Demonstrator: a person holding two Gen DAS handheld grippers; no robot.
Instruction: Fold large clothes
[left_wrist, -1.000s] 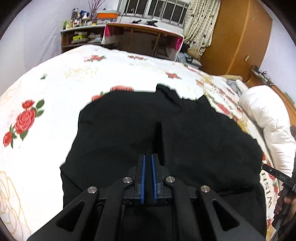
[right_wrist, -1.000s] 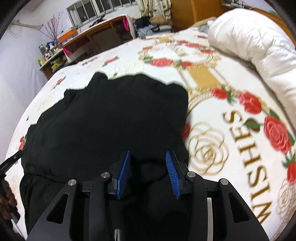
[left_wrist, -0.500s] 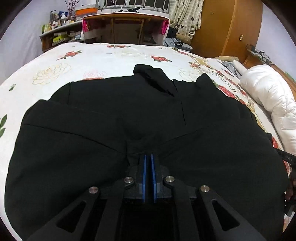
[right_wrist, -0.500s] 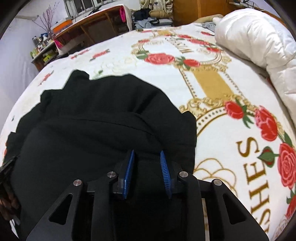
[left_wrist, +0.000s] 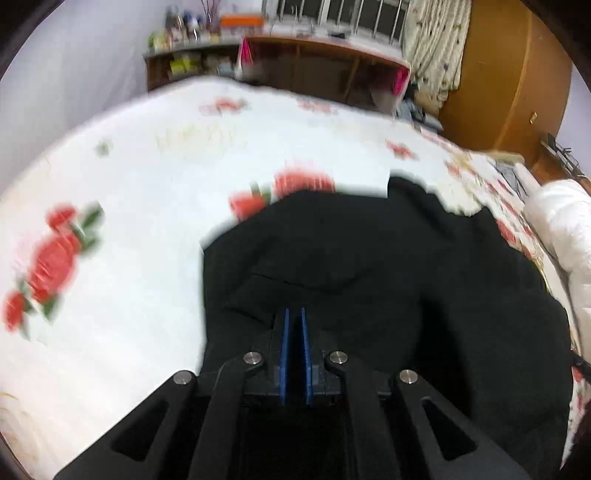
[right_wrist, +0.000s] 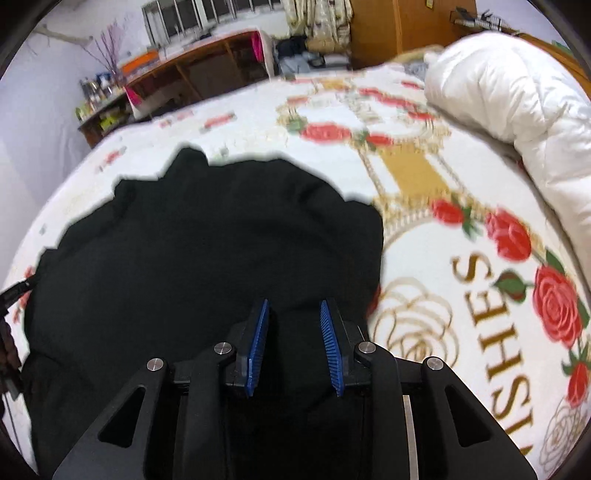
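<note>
A large black garment (left_wrist: 369, 258) lies bunched on the rose-print bed sheet (left_wrist: 129, 221); it also shows in the right wrist view (right_wrist: 203, 240). My left gripper (left_wrist: 293, 314) has its blue pads nearly together, pinching a fold of the black cloth at the garment's near edge. My right gripper (right_wrist: 293, 306) stands over the garment's near right part with its blue pads apart; black cloth lies between and under them, and I cannot see them pressing it.
A rolled white duvet (right_wrist: 498, 103) lies along the bed's right side. A wooden desk (left_wrist: 325, 62) and shelves stand beyond the bed, a wooden wardrobe (left_wrist: 498, 74) at the back right. Bare sheet (right_wrist: 461, 314) lies right of the garment.
The left gripper has pulled back toward the left with the cloth, so more bare sheet shows left of the garment. The right gripper's pads, narrower half a second ago, have spread apart.
</note>
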